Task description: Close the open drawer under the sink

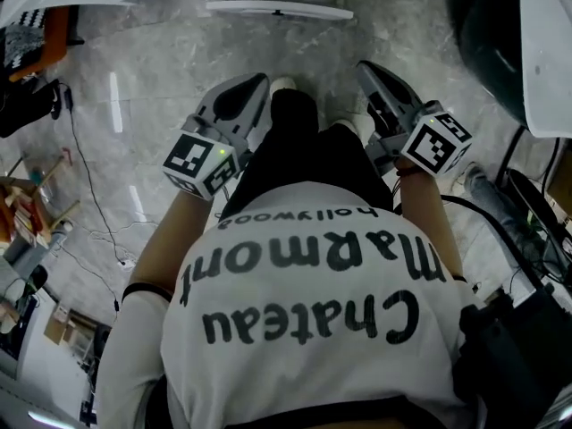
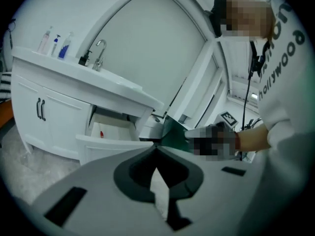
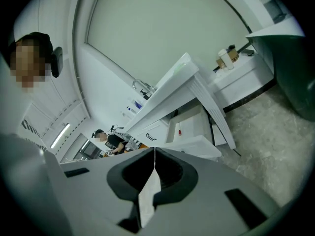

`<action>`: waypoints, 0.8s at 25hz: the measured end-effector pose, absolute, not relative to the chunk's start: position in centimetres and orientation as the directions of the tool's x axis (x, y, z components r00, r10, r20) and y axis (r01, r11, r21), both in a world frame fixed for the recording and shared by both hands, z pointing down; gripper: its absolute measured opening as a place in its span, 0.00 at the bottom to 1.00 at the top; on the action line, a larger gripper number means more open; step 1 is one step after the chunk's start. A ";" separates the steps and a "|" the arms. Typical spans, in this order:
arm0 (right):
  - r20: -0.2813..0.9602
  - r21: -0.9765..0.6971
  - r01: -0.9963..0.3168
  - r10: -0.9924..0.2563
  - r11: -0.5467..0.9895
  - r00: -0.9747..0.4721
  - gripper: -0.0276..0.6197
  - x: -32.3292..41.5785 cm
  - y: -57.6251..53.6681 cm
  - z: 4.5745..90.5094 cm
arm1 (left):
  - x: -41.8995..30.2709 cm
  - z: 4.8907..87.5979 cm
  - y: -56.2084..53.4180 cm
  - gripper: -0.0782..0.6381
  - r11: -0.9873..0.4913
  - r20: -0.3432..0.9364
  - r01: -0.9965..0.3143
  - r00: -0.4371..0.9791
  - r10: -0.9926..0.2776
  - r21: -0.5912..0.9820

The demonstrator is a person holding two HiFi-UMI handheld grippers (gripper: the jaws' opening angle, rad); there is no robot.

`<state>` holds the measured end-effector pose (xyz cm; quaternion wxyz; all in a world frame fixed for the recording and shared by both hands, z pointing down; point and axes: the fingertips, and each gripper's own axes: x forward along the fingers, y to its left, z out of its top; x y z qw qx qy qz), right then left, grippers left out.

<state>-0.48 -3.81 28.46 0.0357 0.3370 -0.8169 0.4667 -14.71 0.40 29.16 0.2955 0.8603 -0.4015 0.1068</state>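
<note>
The white vanity (image 2: 59, 107) under the sink has one drawer (image 2: 110, 140) pulled out, with a small red item (image 2: 102, 133) inside. In the right gripper view the same open drawer (image 3: 194, 144) appears tilted, some way ahead. My left gripper (image 2: 156, 150) is shut with nothing in it and points toward the drawer from a distance. My right gripper (image 3: 154, 151) is also shut and empty. In the head view both grippers, the left (image 1: 259, 83) and the right (image 1: 365, 68), are held in front of my body above the marble floor, with the drawer front (image 1: 277, 7) beyond them.
A chrome faucet (image 2: 100, 53) and several bottles (image 2: 56, 43) stand on the vanity top. A dark green tub (image 3: 295, 73) sits at the right. Cables (image 1: 89, 195) trail over the floor at the left. Another person (image 3: 115, 140) is far in the background.
</note>
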 end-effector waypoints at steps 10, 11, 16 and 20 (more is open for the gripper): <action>0.445 -0.770 -0.618 -0.559 0.160 -0.700 0.06 1.1 -3.7 35.0 | -16.3 37.0 -4.2 0.12 -0.416 0.499 -0.806 0.589 -0.636 0.422; 0.451 -0.768 -0.622 -0.560 0.152 -0.694 0.06 1.5 -3.6 35.7 | -16.3 37.8 -4.6 0.12 -0.404 0.502 -0.809 0.584 -0.638 0.428; 0.488 -0.768 -0.633 -0.556 0.091 -0.672 0.06 4.1 -3.0 40.1 | -15.9 42.1 -5.8 0.26 -0.348 0.528 -0.831 0.548 -0.649 0.435; 0.509 -0.772 -0.632 -0.533 0.066 -0.676 0.06 5.7 -3.6 44.3 | -15.7 46.3 -8.2 0.34 -0.315 0.550 -0.859 0.502 -0.667 0.403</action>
